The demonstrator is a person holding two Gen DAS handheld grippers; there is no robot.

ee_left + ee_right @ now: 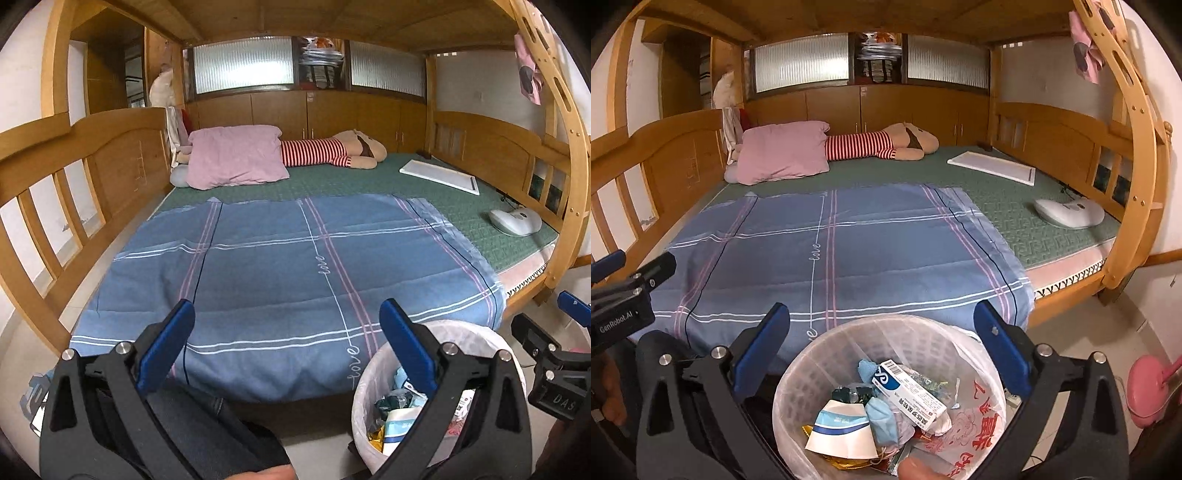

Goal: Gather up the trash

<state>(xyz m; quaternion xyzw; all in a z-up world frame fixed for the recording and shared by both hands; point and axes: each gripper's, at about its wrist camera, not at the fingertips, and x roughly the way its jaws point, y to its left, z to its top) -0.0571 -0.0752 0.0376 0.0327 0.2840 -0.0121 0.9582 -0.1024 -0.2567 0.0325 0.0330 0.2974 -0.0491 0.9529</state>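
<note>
Bin (886,398) (trash-filled), below open right tool (882,336)

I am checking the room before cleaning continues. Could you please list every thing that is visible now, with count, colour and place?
bin: one, white with liner, floor at bed foot
trash: several pieces, mixed colours, inside bin
blanket: one, blue checked, near half of bed
mat: one, green, on bed
pillow: one, pink, far left
soft toy: one, tan, red-striped, beside pillow
board: one, white, far right
device: one, white, right edge
left gripper: black and blue, open, empty
right gripper: black and blue, open above bin
</note>
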